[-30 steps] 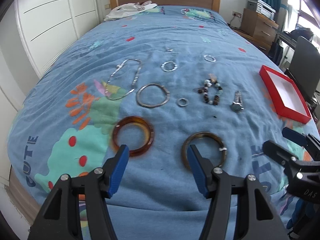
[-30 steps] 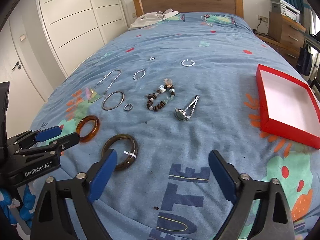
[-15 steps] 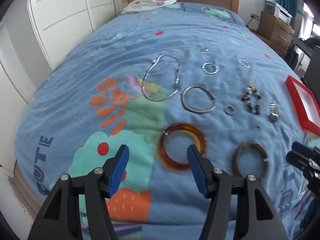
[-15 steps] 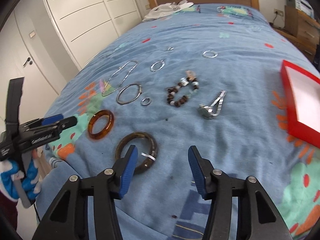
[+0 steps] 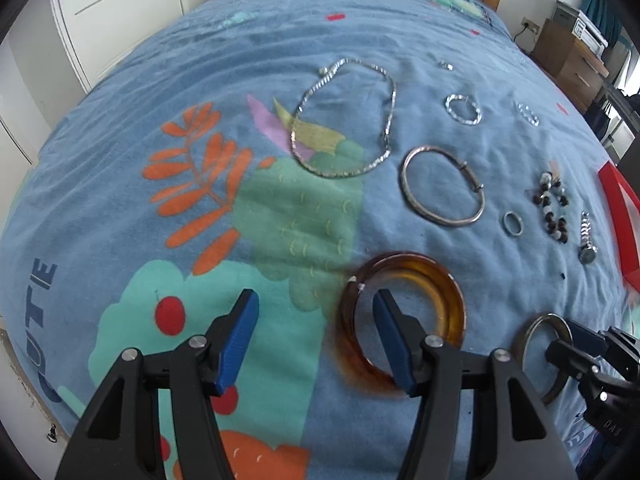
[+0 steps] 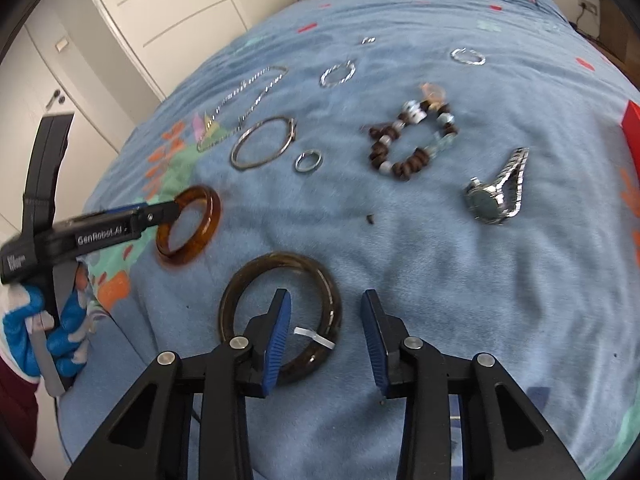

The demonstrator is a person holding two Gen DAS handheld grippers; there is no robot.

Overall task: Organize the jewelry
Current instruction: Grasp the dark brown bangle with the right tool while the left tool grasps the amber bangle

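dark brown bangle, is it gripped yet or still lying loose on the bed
Lying loose. The dark brown bangle rests flat on the bedspread; the right gripper straddles its rim, jaws closing but the pads not yet pressing on it.

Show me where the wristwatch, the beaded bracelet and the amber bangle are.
wristwatch [image 6: 486, 200]: right wrist view, on its dial.
beaded bracelet [image 6: 405, 168]: right wrist view, on the dark beads of its near side.
amber bangle [image 5: 436, 280]: left wrist view, on its far rim.

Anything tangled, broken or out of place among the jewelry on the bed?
Nothing stands out. The pieces lie apart on the bedspread; the only oddity is a white tag on the dark bangle.
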